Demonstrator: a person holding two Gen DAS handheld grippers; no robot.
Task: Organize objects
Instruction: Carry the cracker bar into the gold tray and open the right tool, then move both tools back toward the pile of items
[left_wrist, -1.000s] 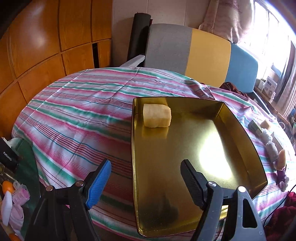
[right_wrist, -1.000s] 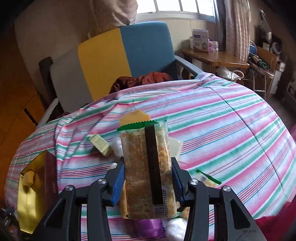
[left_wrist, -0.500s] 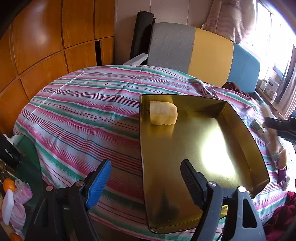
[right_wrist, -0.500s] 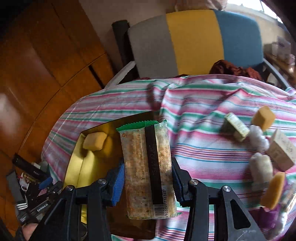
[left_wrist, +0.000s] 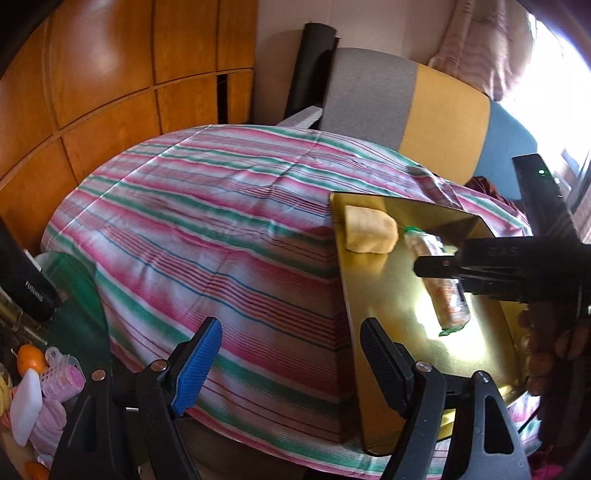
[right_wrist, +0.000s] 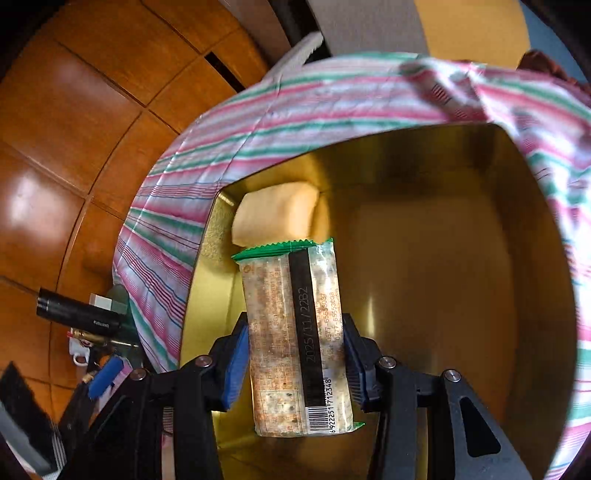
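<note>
A gold metal tray (left_wrist: 413, 362) (right_wrist: 461, 258) lies on the striped tablecloth. A pale yellow bun (left_wrist: 369, 234) (right_wrist: 275, 216) lies in its far left corner. My right gripper (right_wrist: 293, 363) is shut on a clear snack packet with green ends (right_wrist: 295, 339) and holds it over the tray, its tip next to the bun. In the left wrist view the packet (left_wrist: 439, 284) and the right gripper (left_wrist: 443, 271) show above the tray. My left gripper (left_wrist: 291, 362) is open and empty, at the tray's near left edge.
The round table under the striped cloth (left_wrist: 207, 236) has a grey, yellow and blue chair (left_wrist: 406, 110) behind it and wooden wall panels (left_wrist: 92, 92) to the left. A low side table (left_wrist: 33, 350) at lower left holds an orange, pink items and a black device.
My right gripper has swung left with the packet, from over the loose items to over the tray beside the bun. The left gripper has shifted slightly left and stayed open.
</note>
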